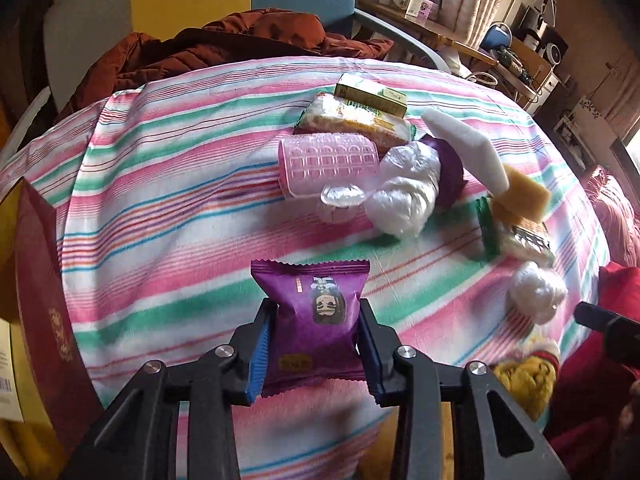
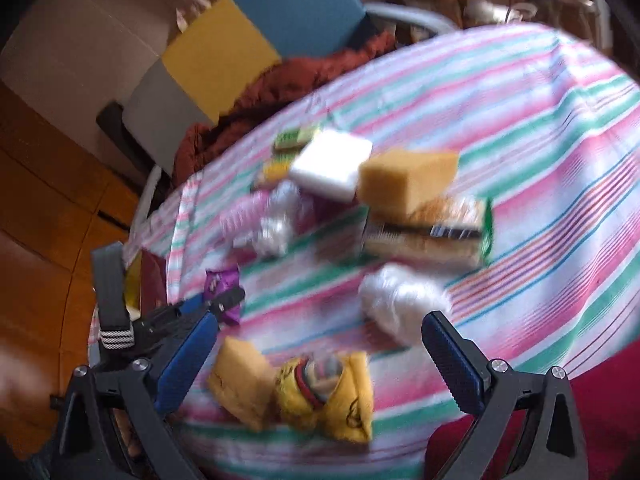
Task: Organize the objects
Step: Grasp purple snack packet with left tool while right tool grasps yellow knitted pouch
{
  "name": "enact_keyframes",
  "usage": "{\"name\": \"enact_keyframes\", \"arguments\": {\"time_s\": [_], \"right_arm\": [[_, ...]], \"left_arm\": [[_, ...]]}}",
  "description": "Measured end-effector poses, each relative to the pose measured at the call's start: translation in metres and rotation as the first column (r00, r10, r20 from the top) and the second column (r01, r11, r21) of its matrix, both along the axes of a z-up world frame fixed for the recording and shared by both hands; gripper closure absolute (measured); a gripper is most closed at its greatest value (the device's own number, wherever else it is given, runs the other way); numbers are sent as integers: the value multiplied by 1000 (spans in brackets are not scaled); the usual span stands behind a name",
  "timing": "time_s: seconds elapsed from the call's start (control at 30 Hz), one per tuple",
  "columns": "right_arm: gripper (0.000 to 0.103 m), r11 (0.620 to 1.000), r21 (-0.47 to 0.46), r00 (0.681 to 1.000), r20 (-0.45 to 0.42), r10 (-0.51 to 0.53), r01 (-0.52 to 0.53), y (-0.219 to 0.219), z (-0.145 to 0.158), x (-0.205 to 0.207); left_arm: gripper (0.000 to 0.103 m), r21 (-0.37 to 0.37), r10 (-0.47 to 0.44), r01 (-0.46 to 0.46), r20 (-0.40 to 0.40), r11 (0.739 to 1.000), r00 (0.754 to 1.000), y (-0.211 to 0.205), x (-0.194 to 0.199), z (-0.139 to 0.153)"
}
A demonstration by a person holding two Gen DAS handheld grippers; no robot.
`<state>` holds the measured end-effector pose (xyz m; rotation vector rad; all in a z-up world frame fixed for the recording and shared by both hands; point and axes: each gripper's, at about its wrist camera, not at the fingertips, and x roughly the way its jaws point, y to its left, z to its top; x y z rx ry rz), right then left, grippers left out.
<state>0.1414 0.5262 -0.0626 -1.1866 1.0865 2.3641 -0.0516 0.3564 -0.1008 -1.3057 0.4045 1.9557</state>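
My left gripper (image 1: 316, 312) is shut on a purple snack packet (image 1: 316, 320), held just above the striped tablecloth (image 1: 160, 216). The packet and left gripper also show in the right wrist view (image 2: 222, 284). My right gripper (image 2: 320, 328) is open and empty, over yellow snack packets (image 2: 320, 396) near the table's front edge. A pile lies further back: a pink hair roller (image 1: 328, 164), clear plastic bags (image 1: 404, 196), a white sponge (image 1: 464, 148), a yellow sponge (image 1: 524, 192), wafer packs (image 1: 352, 120) and a green box (image 1: 372, 94).
A dark red box (image 1: 44, 312) stands at the table's left edge. A rust-red jacket (image 1: 208, 48) lies on the chair behind the table. A crumpled clear bag (image 1: 536, 288) sits at the right. Shelves with clutter (image 1: 520, 52) stand at the far right.
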Motion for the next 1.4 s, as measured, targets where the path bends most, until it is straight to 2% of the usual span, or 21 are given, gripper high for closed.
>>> {"name": "enact_keyframes", "arguments": {"time_s": [0.07,0.23,0.27,0.3,0.33,0.37,0.4,0.43,0.57,0.6,0.67,0.77,0.83,0.97,1.03,1.07,1.1,1.23,1.4], "right_arm": [[0,998,-7,995,78,66,-66,-14,-6,-7],[2,992,-15,982,142,126,-125,-31,-17,-12],[12,991,10,974,187,129,-133,-37,-22,-14],[27,990,11,969,206,136,-141,-39,-24,-16],[33,989,21,961,241,139,-149,-42,-28,-18],[41,989,21,961,241,139,-149,-42,-28,-18],[43,986,38,949,280,143,-160,-45,-33,-20],[44,986,38,949,280,143,-160,-45,-33,-20],[57,987,108,966,244,89,-118,-42,-19,-11],[57,987,108,966,244,89,-118,-42,-19,-11],[57,987,147,984,173,38,-64,-34,6,1],[57,980,192,988,151,25,-54,-34,23,2],[57,974,218,984,173,28,-66,-31,28,-5],[57,978,197,980,197,24,-64,-28,17,-10],[50,988,145,975,220,24,-57,-29,2,-10],[34,988,145,975,220,24,-57,-29,2,-10],[24,989,139,973,232,12,-45,-29,-2,-10],[25,988,149,968,249,10,-49,-33,-9,-11],[27,987,153,942,336,1,-56,-32,-28,-20]], "left_arm": [[64,23,-2,2,-3,1000,1000,-5,5,6],[64,92,20,-20,-1,996,1000,-30,11,24],[64,106,22,-22,-5,994,1000,-35,12,28],[64,120,25,-23,-12,993,1000,-40,14,33],[64,132,29,-26,-16,991,999,-43,15,39],[64,142,32,-29,-17,989,999,-47,15,42],[64,160,37,-34,-16,987,999,-54,17,47],[64,168,40,-37,-15,985,999,-57,18,50],[64,218,61,-57,-13,974,998,-85,24,65],[64,230,68,-63,-14,971,998,-92,24,69],[64,250,85,-79,-14,965,996,-105,25,75],[64,274,129,-122,-8,954,992,-128,21,81],[64,285,151,-143,-8,948,988,-138,18,84],[64,309,185,-174,-4,935,983,-159,15,89],[64,317,197,-187,0,930,980,-166,14,91],[64,322,200,-190,0,927,980,-169,13,92],[64,329,206,-195,0,924,978,-172,13,93],[64,338,215,-207,14,918,977,-178,11,93],[64,351,214,-206,15,913,977,-184,13,95]]}}
